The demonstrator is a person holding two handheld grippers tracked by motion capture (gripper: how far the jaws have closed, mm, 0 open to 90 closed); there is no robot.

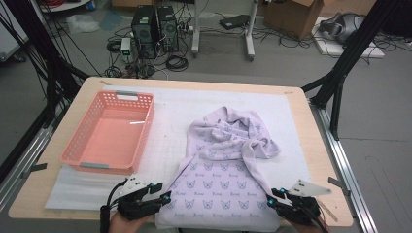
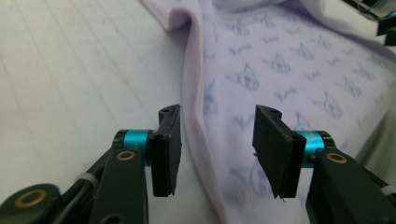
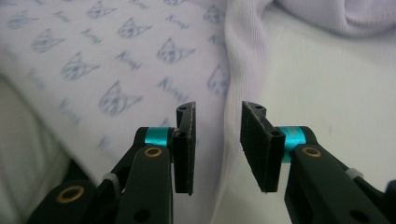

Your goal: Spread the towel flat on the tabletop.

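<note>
A pale lilac garment (image 1: pixel 228 165) printed with small cat faces lies on the white mat (image 1: pixel 165 131). Its near part is spread flat and its far part is bunched in folds. My left gripper (image 1: pixel 165 196) sits at the garment's near left edge. In the left gripper view its jaws (image 2: pixel 217 140) stand apart over the cloth's folded side edge (image 2: pixel 196 93), without pressing it. My right gripper (image 1: pixel 272 198) is at the near right edge. In the right gripper view its jaws (image 3: pixel 217 140) are apart astride the ribbed hem (image 3: pixel 243 56).
A pink slotted basket (image 1: pixel 144 132) stands empty on the table's left half, beyond my left gripper. The wooden table edge (image 1: pixel 320 145) runs close on the right. Black frame posts and cables stand on the floor beyond the table.
</note>
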